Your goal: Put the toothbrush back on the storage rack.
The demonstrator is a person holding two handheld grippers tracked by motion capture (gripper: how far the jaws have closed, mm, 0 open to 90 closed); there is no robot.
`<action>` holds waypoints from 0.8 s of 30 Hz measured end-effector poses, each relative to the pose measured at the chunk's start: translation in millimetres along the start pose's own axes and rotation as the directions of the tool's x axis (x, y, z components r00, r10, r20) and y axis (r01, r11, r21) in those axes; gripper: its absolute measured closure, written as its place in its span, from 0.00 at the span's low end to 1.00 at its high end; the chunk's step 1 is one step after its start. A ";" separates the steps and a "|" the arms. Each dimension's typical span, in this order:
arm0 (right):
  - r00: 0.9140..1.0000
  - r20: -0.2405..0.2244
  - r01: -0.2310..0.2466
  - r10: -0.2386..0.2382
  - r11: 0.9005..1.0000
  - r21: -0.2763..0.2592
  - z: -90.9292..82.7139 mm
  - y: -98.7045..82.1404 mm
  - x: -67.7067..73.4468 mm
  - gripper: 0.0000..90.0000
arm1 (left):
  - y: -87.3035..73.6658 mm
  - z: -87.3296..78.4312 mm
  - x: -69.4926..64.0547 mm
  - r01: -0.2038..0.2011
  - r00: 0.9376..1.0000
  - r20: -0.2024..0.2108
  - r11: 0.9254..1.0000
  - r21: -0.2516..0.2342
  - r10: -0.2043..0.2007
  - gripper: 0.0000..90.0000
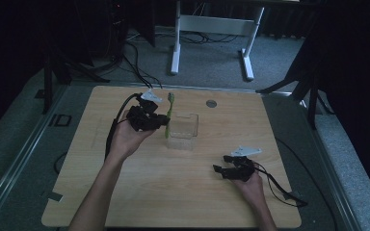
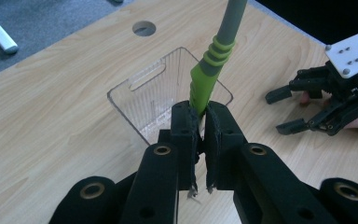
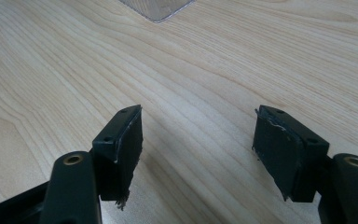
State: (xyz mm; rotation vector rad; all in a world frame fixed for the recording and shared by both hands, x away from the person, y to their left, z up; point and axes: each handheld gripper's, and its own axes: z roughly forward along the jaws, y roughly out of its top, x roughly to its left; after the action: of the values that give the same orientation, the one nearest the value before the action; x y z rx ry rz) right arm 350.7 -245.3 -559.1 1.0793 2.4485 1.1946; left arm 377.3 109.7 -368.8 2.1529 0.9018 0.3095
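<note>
Jaws of the left gripper [image 2: 201, 122] clamp one toothbrush [image 2: 208, 70]; right gripper [image 3: 198, 140] gapes wide.

Centre frame on a pale wooden table [image 1: 173, 192]: black left gripper [image 1: 160, 120] clamped on an upright green-and-grey toothbrush [image 1: 169, 111], just left of a clear rectangular plastic container [image 1: 183, 132]. Lower right: black right gripper [image 1: 223, 163], jaws apart, low over the tabletop.

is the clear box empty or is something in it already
Empty, as far as shows: the clear box has only its ribbed walls and floor visible. The green toothbrush is clamped in the left gripper beside it, not inside.
</note>
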 end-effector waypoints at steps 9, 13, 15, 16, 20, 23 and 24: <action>1.000 0.000 0.000 0.000 1.000 -0.001 0.0 0.0 0.0 0.36 | 2.4 4.0 1.5 0.008 1.000 -0.005 1.000 -0.012 -0.008 0.92; 1.000 0.000 0.000 0.000 1.000 0.000 0.0 0.0 0.0 0.36 | 3.2 5.4 2.2 0.007 1.000 -0.005 1.000 -0.018 -0.007 0.92; 1.000 0.000 0.000 0.000 1.000 0.000 0.0 0.0 0.0 0.36 | 3.6 6.3 2.7 0.007 1.000 -0.007 1.000 -0.018 -0.008 0.92; 1.000 0.000 0.000 0.000 1.000 -0.001 0.0 0.0 0.0 0.36 | 3.7 6.8 2.8 0.008 1.000 -0.008 1.000 -0.018 -0.008 0.92; 1.000 0.000 0.000 0.000 1.000 -0.001 0.0 0.0 0.0 0.36 | 4.5 9.1 2.9 0.004 1.000 -0.010 1.000 -0.020 -0.004 0.92; 1.000 0.000 0.000 0.000 1.000 -0.001 0.0 0.0 0.0 0.36 | 4.9 9.9 2.8 0.004 1.000 -0.013 1.000 -0.023 -0.004 0.92; 1.000 0.000 0.000 0.000 1.000 -0.001 0.0 0.0 0.0 0.36 | 5.1 10.4 2.7 0.003 1.000 -0.015 1.000 -0.023 -0.003 0.92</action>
State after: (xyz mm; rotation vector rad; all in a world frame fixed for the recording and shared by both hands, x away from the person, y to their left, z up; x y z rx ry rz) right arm 350.8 -245.3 -559.1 1.0793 2.4481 1.1953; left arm 386.9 103.4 -372.3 2.1304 0.9054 0.3338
